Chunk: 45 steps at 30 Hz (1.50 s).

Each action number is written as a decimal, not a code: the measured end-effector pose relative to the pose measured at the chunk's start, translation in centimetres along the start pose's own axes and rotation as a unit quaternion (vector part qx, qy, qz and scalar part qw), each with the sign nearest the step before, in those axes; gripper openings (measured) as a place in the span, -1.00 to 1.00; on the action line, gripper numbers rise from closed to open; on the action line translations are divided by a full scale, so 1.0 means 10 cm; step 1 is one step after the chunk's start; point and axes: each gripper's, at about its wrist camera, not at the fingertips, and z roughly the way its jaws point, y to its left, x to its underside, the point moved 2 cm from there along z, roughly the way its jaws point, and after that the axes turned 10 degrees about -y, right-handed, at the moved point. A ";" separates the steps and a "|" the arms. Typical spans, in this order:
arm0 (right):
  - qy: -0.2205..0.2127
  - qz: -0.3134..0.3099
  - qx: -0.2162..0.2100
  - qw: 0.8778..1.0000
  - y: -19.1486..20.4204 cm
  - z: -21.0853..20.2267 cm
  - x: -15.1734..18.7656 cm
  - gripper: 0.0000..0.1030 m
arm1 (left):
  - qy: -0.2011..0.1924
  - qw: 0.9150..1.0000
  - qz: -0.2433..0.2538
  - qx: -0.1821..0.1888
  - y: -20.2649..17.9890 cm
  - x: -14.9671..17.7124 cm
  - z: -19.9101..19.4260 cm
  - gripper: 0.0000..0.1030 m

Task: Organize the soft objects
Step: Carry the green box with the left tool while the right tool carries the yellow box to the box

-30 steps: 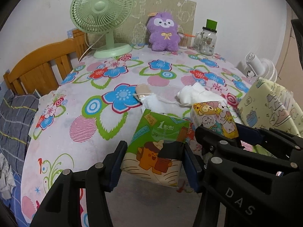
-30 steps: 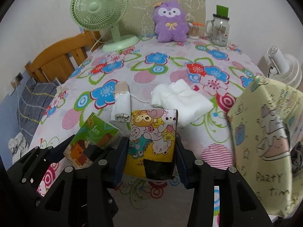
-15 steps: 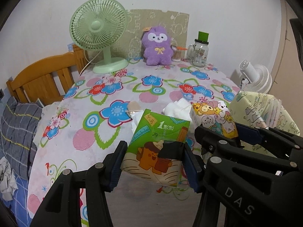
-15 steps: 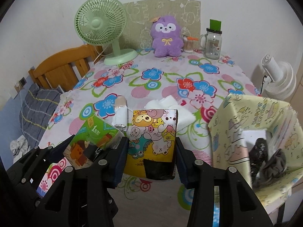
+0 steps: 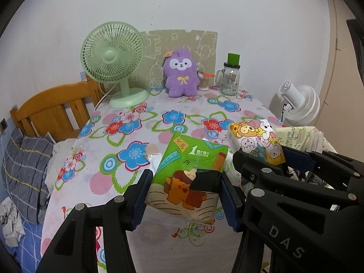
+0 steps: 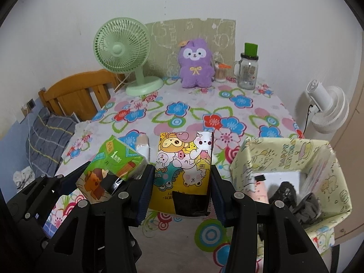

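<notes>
My left gripper (image 5: 185,195) is shut on a green tissue pack (image 5: 191,170) and holds it above the flowered table. The pack also shows in the right wrist view (image 6: 111,168). My right gripper (image 6: 182,193) is shut on a yellow cartoon tissue pack (image 6: 184,163), held up beside the left one; it shows in the left wrist view (image 5: 257,141) too. A pale yellow patterned box (image 6: 289,157) stands open at the right, with dark socks (image 6: 295,200) inside. A rolled white cloth (image 6: 143,145) lies on the table behind the packs.
A purple plush toy (image 6: 196,64), a green fan (image 6: 127,54) and a glass jar with a green lid (image 6: 248,72) stand at the table's far edge. A wooden chair (image 6: 77,95) is at the left. A white fan (image 6: 327,109) stands at the right.
Both grippers have risen and pulled back from the table with their packs. The box at the right has come into view from above, showing the socks inside.
</notes>
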 end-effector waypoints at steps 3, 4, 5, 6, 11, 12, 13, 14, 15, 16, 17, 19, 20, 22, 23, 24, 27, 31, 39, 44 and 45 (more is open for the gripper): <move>-0.005 0.001 -0.001 1.000 -0.04 -0.08 -0.04 -0.03 | -0.007 1.000 0.004 0.000 -0.06 -0.04 -0.05 0.14; -0.007 0.001 -0.001 1.000 -0.06 -0.09 -0.05 -0.03 | -0.008 1.000 0.005 0.000 -0.08 -0.06 -0.06 0.14; -0.009 0.001 0.000 1.000 -0.08 -0.12 -0.07 -0.03 | -0.011 1.000 0.007 0.001 -0.10 -0.08 -0.07 0.14; -0.012 0.001 0.000 1.000 -0.10 -0.14 -0.08 -0.03 | -0.013 1.000 0.007 0.002 -0.12 -0.09 -0.09 0.14; -0.021 -0.004 0.010 1.000 -0.19 -0.25 -0.12 -0.03 | -0.015 1.000 0.005 0.017 -0.24 -0.14 -0.11 0.14; -0.023 -0.004 0.011 1.000 -0.22 -0.27 -0.13 -0.03 | -0.016 1.000 0.007 0.018 -0.28 -0.15 -0.12 0.14; -0.025 -0.003 0.012 1.000 -0.25 -0.29 -0.14 -0.03 | -0.017 1.000 0.009 0.018 -0.31 -0.16 -0.12 0.14; -0.026 -0.002 0.013 1.000 -0.28 -0.30 -0.14 -0.03 | -0.019 1.000 0.010 0.020 -0.34 -0.17 -0.13 0.14; -0.028 -0.002 0.013 1.000 -0.31 -0.32 -0.15 -0.03 | -0.020 1.000 0.011 0.022 -0.37 -0.18 -0.13 0.14; -0.029 -0.001 0.014 0.999 -0.34 -0.33 -0.16 -0.03 | -0.021 0.999 0.009 0.025 -0.40 -0.19 -0.13 0.14; -0.031 -0.001 0.015 0.999 -0.37 -0.34 -0.16 -0.03 | -0.022 0.999 0.006 0.028 -0.43 -0.20 -0.13 0.14; -0.035 -0.003 0.021 0.999 -0.42 -0.36 -0.17 -0.03 | -0.021 0.999 0.001 0.037 -0.48 -0.20 -0.11 0.14; -0.036 -0.003 0.023 0.999 -0.46 -0.38 -0.17 -0.03 | -0.019 0.999 -0.001 0.042 -0.52 -0.20 -0.10 0.14; -0.035 -0.003 0.025 0.999 -0.52 -0.39 -0.16 -0.03 | -0.018 0.999 0.001 0.046 -0.59 -0.21 -0.08 0.14; -0.035 -0.003 0.028 0.999 -0.56 -0.40 -0.15 -0.03 | -0.018 0.999 0.002 0.048 -0.62 -0.21 -0.07 0.14; -0.035 -0.001 0.031 0.999 -0.61 -0.41 -0.15 -0.03 | -0.018 0.999 0.003 0.052 -0.66 -0.21 -0.06 0.14; -0.035 0.004 0.040 0.999 -0.71 -0.43 -0.13 -0.03 | -0.017 0.998 0.008 0.061 -0.78 -0.21 -0.04 0.14; -0.035 0.011 0.050 0.998 -0.86 -0.45 -0.11 -0.03 | -0.018 0.997 0.016 0.069 -0.92 -0.22 -0.01 0.14; -0.037 0.024 0.069 0.997 -1.17 -0.51 -0.07 -0.03 | -0.017 0.995 0.034 0.090 -1.20 -0.24 0.08 0.14; -0.039 0.028 0.076 0.996 -1.32 -0.52 -0.07 -0.03 | -0.017 0.994 0.044 0.099 -1.36 -0.25 0.13 0.14; -0.039 0.028 0.077 0.996 -1.34 -0.51 -0.07 -0.03 | -0.017 0.994 0.046 0.101 -1.38 -0.25 0.14 0.14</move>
